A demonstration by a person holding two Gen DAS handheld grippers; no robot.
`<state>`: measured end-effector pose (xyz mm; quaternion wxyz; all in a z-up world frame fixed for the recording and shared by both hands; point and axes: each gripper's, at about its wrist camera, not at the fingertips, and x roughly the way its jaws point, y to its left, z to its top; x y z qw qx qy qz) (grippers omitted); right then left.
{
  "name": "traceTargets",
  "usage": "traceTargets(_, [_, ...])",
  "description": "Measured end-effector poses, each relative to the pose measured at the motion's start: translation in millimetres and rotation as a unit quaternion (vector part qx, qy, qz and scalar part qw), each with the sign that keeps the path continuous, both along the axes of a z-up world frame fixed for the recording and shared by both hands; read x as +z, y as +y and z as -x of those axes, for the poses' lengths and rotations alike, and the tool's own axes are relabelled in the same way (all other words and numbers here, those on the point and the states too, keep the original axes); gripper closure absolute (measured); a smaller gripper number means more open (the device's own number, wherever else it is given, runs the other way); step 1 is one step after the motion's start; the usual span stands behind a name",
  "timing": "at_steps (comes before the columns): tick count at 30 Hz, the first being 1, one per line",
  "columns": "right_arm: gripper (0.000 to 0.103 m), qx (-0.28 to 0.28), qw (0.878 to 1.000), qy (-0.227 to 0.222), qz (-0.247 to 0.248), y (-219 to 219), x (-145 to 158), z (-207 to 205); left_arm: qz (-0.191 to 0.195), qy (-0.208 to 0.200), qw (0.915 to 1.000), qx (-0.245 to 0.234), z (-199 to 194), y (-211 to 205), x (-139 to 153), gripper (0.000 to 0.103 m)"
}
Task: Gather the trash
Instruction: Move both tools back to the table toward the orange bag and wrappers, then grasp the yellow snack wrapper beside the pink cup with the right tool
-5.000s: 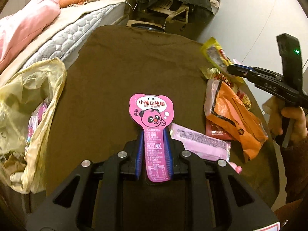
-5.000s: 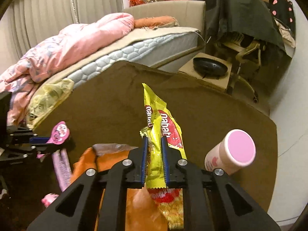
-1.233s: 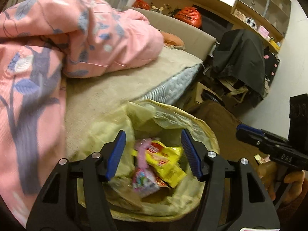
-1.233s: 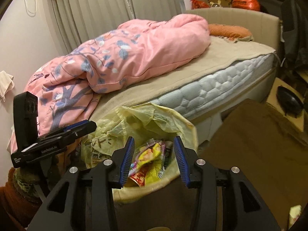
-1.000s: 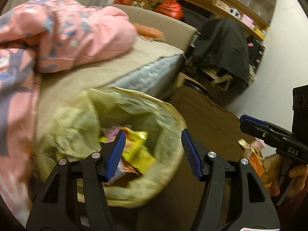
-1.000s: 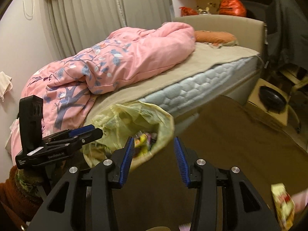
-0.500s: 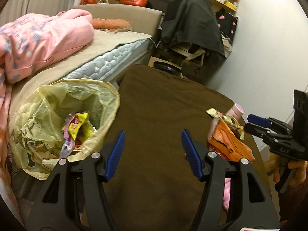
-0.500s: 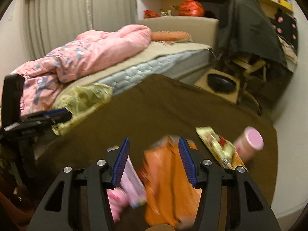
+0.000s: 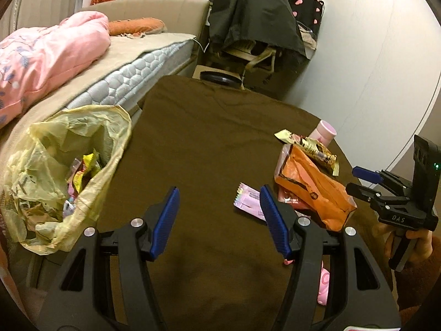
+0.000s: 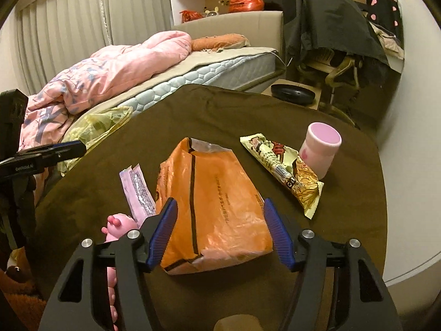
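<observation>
A yellow trash bag [image 9: 69,165] with wrappers inside hangs at the left edge of the brown table [image 9: 209,143]; it also shows in the right wrist view [image 10: 96,127]. An orange snack bag [image 10: 212,207] lies on the table, with a pale pink wrapper [image 10: 137,190] to its left and a cream noodle-snack wrapper [image 10: 286,173] to its right. My right gripper [image 10: 220,231] is open and empty, its jaws on either side of the orange bag's near end. My left gripper [image 9: 220,220] is open and empty above the table, the pink wrapper [image 9: 248,204] by its right finger.
A pink-lidded cup [image 10: 321,149] stands at the table's far right. A pink plastic toy [image 10: 118,226] lies at the near left of the orange bag. A bed with a pink duvet [image 10: 110,71] runs along the left. A chair draped in dark clothes [image 10: 330,27] stands beyond the table.
Both grippers dropped their wrappers into the yellow bag and swung back right over the table. The right gripper has come down around the orange bag.
</observation>
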<state>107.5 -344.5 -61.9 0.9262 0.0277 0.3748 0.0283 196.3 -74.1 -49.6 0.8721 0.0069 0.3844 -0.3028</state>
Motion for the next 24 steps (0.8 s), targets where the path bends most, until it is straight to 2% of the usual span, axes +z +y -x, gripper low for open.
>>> traceTargets(1, [0.035, 0.001, 1.000, 0.002, 0.001, -1, -1, -1, -0.001, 0.001, 1.0000, -0.003, 0, -2, -1, 0.046])
traceTargets(5, [0.034, -0.001, 1.000, 0.017, 0.008, -7, -5, -6, -0.003, 0.005, 0.9999, -0.012, 1, -9, -6, 0.046])
traceTargets(11, [0.034, -0.042, 0.998, -0.002, 0.035, -38, -6, -33, -0.011, 0.014, 0.9996, -0.024, 1, -20, -14, 0.046])
traceTargets(17, [0.034, -0.041, 0.997, 0.037, 0.052, -65, -26, -84, -0.015, 0.020, 0.9993, -0.027, -2, -26, -18, 0.046])
traceTargets(19, [0.034, -0.029, 0.997, 0.051, 0.041, -68, -32, -92, -0.017, 0.021, 0.9993, -0.025, -4, -26, -18, 0.046])
traceTargets(21, [0.041, -0.018, 0.998, 0.064, 0.023, -69, -37, -94, -0.016, 0.023, 0.9994, -0.021, -6, -26, -19, 0.046])
traceTargets(22, [0.055, -0.012, 0.997, 0.071, 0.014, -68, -40, -92, -0.015, 0.024, 0.9994, -0.020, -7, -25, -20, 0.046])
traceTargets(24, [0.063, -0.010, 0.997, 0.071, 0.002, -66, -41, -84, -0.015, 0.026, 0.9994, -0.018, -8, -25, -22, 0.046])
